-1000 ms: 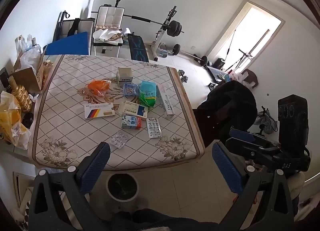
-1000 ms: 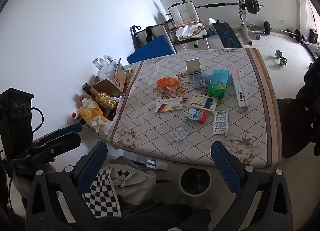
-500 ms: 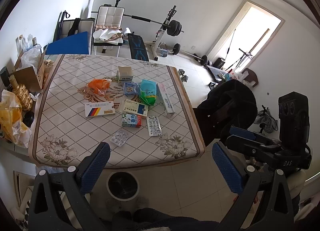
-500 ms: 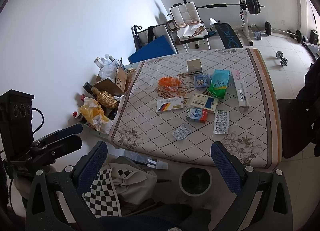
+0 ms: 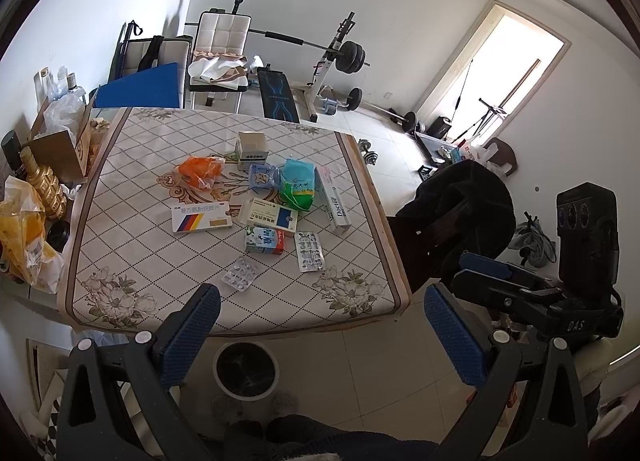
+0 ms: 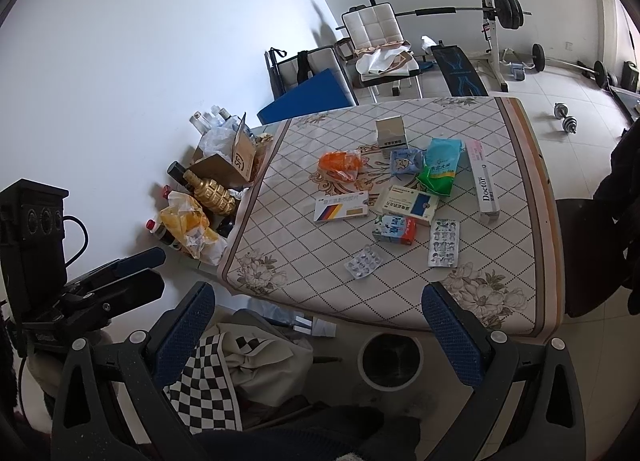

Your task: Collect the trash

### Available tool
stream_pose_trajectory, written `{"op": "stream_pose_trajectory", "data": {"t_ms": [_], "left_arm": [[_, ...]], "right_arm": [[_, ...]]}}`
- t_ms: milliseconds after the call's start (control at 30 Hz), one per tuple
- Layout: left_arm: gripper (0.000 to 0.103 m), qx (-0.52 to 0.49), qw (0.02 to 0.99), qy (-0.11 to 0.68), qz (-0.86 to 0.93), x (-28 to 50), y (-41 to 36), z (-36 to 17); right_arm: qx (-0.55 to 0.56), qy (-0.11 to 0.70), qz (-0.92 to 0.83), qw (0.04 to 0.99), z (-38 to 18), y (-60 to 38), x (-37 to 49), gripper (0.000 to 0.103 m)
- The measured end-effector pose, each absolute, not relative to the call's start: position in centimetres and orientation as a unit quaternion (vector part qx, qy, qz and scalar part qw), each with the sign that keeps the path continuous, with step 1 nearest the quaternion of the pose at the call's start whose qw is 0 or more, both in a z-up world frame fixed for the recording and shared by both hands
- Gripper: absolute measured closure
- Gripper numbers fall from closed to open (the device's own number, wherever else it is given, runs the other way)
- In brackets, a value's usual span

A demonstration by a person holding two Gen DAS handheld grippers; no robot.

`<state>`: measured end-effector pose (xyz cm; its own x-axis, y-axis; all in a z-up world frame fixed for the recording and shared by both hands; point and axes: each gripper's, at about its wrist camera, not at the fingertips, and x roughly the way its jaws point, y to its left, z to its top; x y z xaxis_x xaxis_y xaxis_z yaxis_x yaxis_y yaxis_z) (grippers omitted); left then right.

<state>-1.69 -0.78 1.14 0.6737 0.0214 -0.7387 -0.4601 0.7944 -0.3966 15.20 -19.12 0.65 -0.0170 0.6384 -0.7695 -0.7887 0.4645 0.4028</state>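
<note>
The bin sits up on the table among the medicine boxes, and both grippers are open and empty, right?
Not quite. The bin stands on the floor below the near edge of the table, as the left wrist view shows. The left gripper and right gripper are open and empty.

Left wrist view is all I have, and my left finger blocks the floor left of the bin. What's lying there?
Observer: A checkered cloth is heaped on the floor, left of the bin.
Operator: Is the right gripper carrying anything?
Observer: No. The right gripper is open, with nothing between its fingers.
Operator: Anything tucked by the yellow bag?
Observer: A red-capped bottle stands against the yellow bag, on its wall side.
</note>
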Motion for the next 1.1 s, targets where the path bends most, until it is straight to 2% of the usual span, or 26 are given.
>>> {"op": "stream_pose_trajectory", "data": {"t_ms": [1100], "left_arm": [[0.000, -0.288, 0.867, 0.381, 0.139, -2.1, -0.9, 1.2]], "right_arm": [[-0.079, 0.496, 0.514, 0.696, 1.0, -19.1, 14.4, 0.000]]}}
